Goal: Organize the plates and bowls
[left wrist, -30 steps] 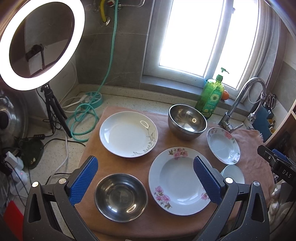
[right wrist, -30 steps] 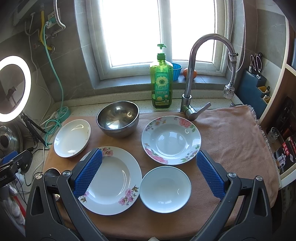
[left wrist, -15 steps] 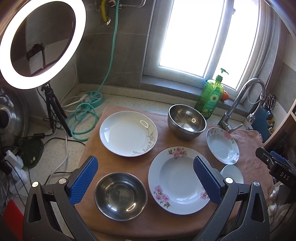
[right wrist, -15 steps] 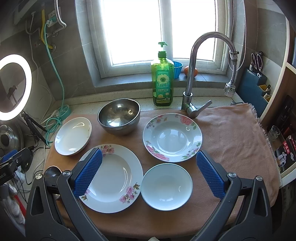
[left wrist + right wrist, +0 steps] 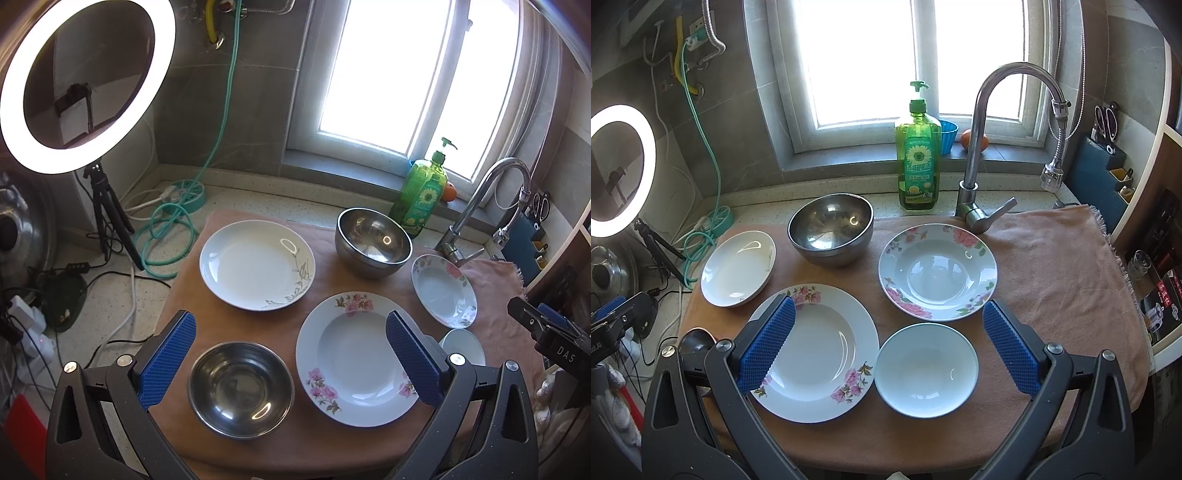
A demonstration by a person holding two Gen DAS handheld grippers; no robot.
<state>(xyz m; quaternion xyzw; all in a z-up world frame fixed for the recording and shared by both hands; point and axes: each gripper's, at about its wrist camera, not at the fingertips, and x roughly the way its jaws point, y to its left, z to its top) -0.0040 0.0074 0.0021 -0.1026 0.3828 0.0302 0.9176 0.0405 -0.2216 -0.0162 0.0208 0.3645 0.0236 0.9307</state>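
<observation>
Both grippers hang wide and empty, left gripper above the near steel bowl, right gripper above the white bowl — nothing gathered yet, next move probably a rim grab.

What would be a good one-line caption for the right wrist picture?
Open right gripper hovering over a plain white bowl, two pink-flowered plates and a steel bowl on a towel-covered counter.

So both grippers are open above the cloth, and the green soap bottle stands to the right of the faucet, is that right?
Not quite. In the right wrist view the green soap bottle stands left of the curved steel faucet. Both the left gripper and right gripper are open above the brown cloth.
</observation>
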